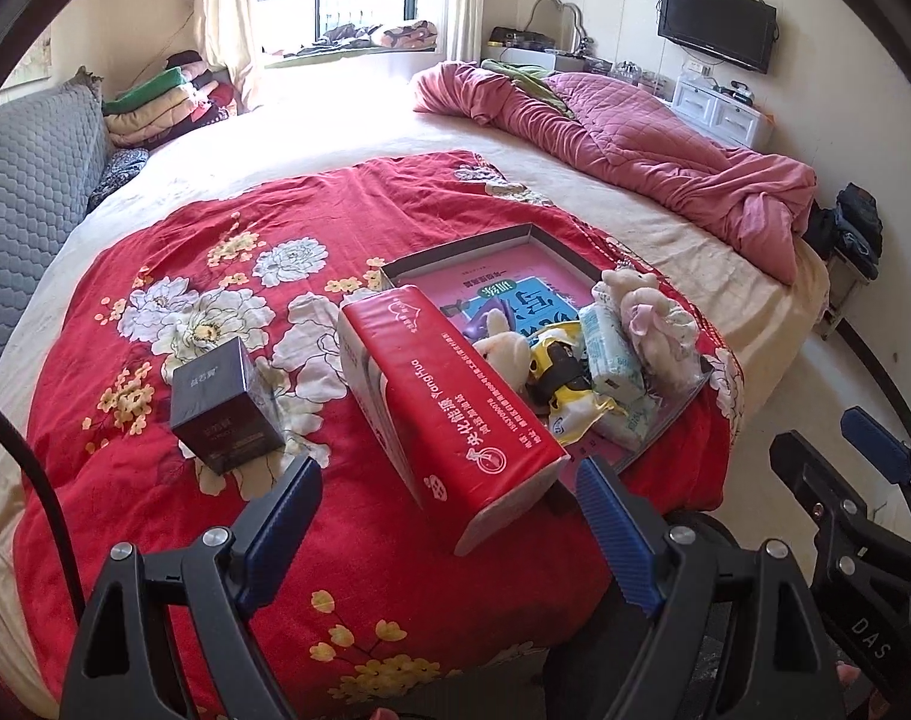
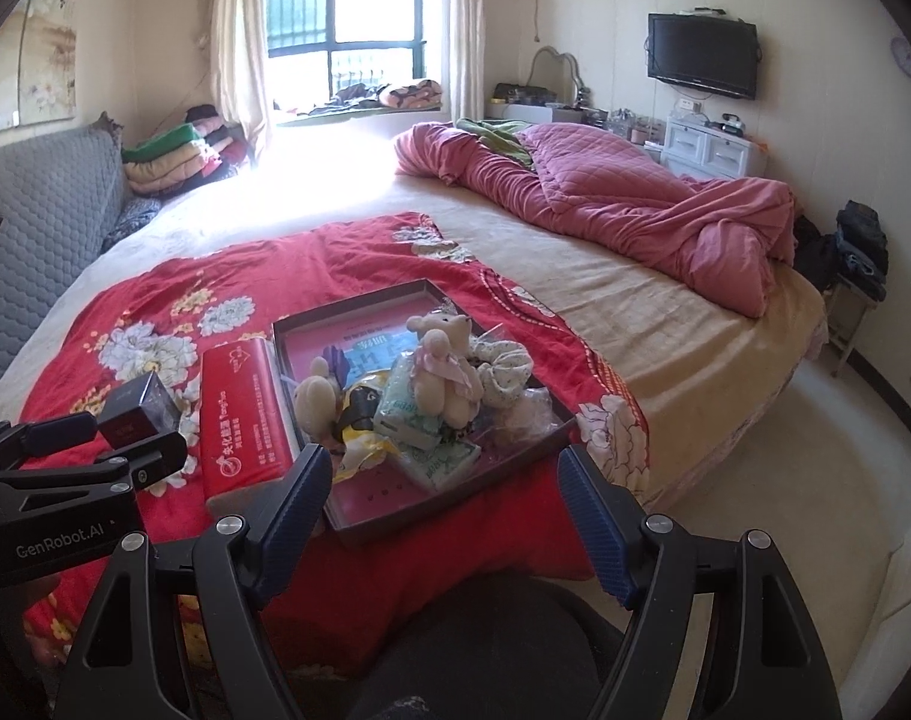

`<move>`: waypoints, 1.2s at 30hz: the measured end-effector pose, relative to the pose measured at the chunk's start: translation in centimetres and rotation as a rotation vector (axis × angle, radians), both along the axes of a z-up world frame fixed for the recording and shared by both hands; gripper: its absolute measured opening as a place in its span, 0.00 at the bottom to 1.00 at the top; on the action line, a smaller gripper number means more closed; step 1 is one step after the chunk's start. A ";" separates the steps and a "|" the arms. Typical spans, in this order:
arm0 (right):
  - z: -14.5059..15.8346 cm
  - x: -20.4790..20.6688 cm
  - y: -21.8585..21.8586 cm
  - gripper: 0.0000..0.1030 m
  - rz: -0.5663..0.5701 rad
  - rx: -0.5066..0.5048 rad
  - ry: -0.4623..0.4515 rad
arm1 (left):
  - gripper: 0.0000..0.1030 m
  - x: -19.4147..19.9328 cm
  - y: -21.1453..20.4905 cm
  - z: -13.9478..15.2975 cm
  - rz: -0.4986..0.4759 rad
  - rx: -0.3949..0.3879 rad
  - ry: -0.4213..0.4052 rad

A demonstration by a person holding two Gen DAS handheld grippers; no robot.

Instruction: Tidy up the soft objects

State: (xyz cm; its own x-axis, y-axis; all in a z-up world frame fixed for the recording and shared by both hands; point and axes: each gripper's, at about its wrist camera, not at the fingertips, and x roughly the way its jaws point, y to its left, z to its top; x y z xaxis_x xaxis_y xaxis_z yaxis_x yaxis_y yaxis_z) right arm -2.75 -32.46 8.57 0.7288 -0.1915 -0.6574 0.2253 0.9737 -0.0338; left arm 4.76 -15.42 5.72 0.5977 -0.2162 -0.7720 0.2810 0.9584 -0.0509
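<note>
The soft toys (image 2: 443, 360) and tissue packs (image 2: 404, 414) lie heaped in the shallow tray (image 2: 359, 531) on the bed. Both the left gripper (image 1: 449, 510) and right gripper (image 2: 443, 492) have fingers spread, holding nothing. A careless reach could topple the pile over the low rim, or nudge the red tissue box (image 1: 455, 408) leaning at the tray's edge.

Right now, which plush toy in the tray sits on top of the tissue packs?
The pink-dressed plush bear, perched on the tissue packs mid-tray. The cream plush rabbit sits lower, at the tray edge beside the red tissue pack.
</note>
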 end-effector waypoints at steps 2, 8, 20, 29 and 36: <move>-0.3 -0.1 0.2 0.77 0.011 0.016 0.009 | 0.83 -0.2 0.2 -0.1 0.005 -0.007 0.006; -0.9 -0.4 0.8 0.77 0.029 0.011 0.025 | 0.83 -0.8 0.5 -0.5 0.015 0.005 0.012; -2.1 -0.4 0.3 0.77 -0.002 0.031 0.051 | 0.83 -1.1 -0.1 -1.7 0.012 0.041 0.027; -2.4 -0.3 0.2 0.77 -0.005 0.044 0.057 | 0.83 -1.0 0.1 -2.3 0.023 0.052 0.037; -2.5 -0.3 0.1 0.77 -0.010 0.046 0.058 | 0.83 -1.1 0.0 -2.2 0.025 0.058 0.037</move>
State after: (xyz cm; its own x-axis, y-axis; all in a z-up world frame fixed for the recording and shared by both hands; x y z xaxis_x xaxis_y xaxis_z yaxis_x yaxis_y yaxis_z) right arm -3.08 -32.32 6.08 0.6874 -0.1673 -0.7067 0.2344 0.9721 -0.0021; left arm 3.63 -15.42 3.49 0.5733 -0.1560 -0.8044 0.2555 0.9668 -0.0054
